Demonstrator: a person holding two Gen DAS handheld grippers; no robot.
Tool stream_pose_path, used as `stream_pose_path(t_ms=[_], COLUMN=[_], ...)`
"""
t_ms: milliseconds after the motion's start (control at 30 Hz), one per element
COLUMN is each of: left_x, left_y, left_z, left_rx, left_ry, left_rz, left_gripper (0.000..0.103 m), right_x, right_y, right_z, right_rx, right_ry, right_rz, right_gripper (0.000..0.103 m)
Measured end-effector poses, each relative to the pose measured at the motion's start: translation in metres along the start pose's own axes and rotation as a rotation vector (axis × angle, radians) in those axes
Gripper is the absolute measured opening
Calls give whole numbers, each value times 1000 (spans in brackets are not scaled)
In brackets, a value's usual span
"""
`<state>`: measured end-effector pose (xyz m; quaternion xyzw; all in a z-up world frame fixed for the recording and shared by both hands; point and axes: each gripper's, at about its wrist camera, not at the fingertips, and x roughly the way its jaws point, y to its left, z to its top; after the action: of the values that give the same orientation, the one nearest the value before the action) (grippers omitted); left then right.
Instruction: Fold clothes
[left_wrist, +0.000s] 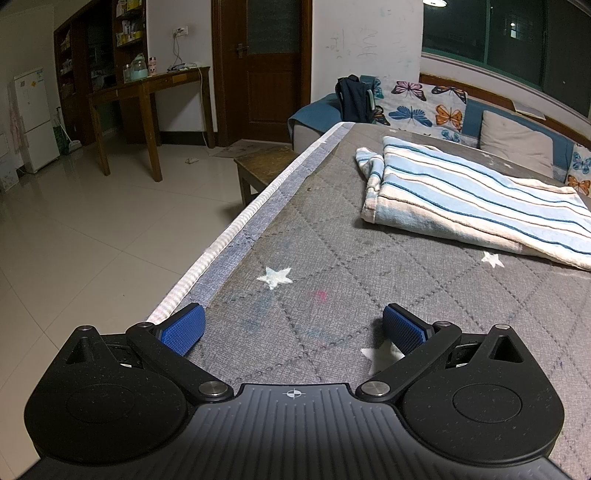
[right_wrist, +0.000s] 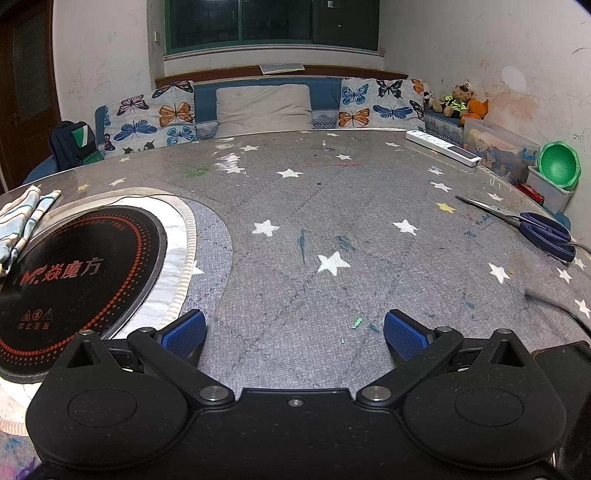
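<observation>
A striped folded cloth (left_wrist: 476, 199) is seen lying on the star-patterned bench (left_wrist: 332, 258), well ahead of the left claw (left_wrist: 293, 330), whose pads are spread apart and empty. The right claw (right_wrist: 295, 334) is likewise spread. Only its view shows scissors (right_wrist: 532, 225), a clear toy-filled bin (right_wrist: 498, 151) and a black round hotplate (right_wrist: 74, 280).

Soft terry striped towel (left_wrist: 476, 199), quilted matt table cover (left_wrist: 332, 258) — glossy cooktop (right_wrist: 70, 277)

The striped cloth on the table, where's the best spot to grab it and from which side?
Probably the near-left corner of the striped cloth, where its folded edge makes a thick lip on the grey star-patterned table cover. The left gripper is open and empty, with the cloth ahead to its right, so come in low from that side, pinching all the layers. The right gripper is open too.
</observation>
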<state>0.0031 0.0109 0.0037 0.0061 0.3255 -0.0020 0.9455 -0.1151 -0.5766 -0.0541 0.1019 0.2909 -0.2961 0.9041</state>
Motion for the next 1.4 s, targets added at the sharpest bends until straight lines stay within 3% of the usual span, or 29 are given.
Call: stream_pose_path(t_ms=[1400], left_x=[-1], left_y=[-1], left_z=[0], left_rx=[0], left_ry=[0], left_rz=[1], left_gripper=[103], right_x=[0], right_y=[2], right_z=[0], right_rx=[-1], right_ry=[0], right_rz=[0], right_gripper=[103])
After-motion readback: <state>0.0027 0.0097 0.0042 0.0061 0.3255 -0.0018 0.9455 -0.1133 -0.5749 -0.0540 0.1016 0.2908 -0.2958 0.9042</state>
